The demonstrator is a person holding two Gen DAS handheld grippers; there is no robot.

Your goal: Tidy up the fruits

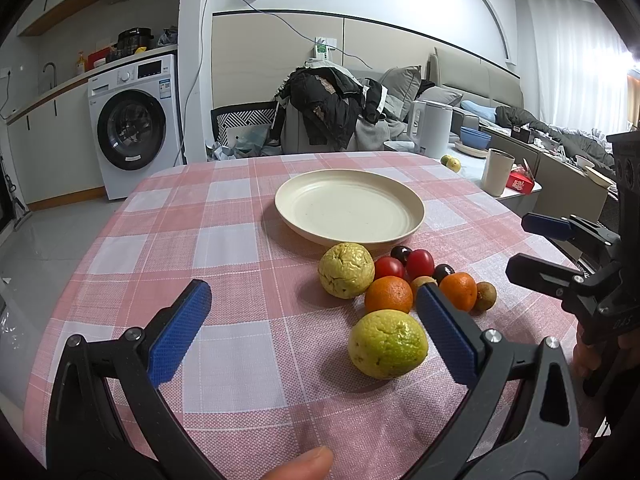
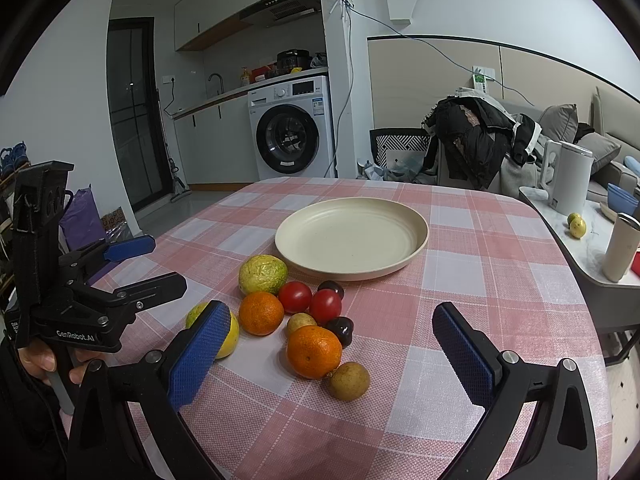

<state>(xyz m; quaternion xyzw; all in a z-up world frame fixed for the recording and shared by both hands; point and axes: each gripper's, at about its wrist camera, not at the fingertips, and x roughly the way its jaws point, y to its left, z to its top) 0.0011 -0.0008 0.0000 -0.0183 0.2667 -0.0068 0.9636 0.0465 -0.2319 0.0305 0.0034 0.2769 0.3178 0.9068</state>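
Both the left gripper [image 1: 316, 316] and right gripper [image 2: 332, 340] are spread, empty. Take the yellow-green wrinkled guava [image 1: 387, 343] nearest the round cream ceramic plate's [image 1: 416, 200] front (squeeze gently).

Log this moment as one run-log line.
left gripper: open, empty | right gripper: open, empty | plate: empty | fruit: clustered on tablecloth beside plate
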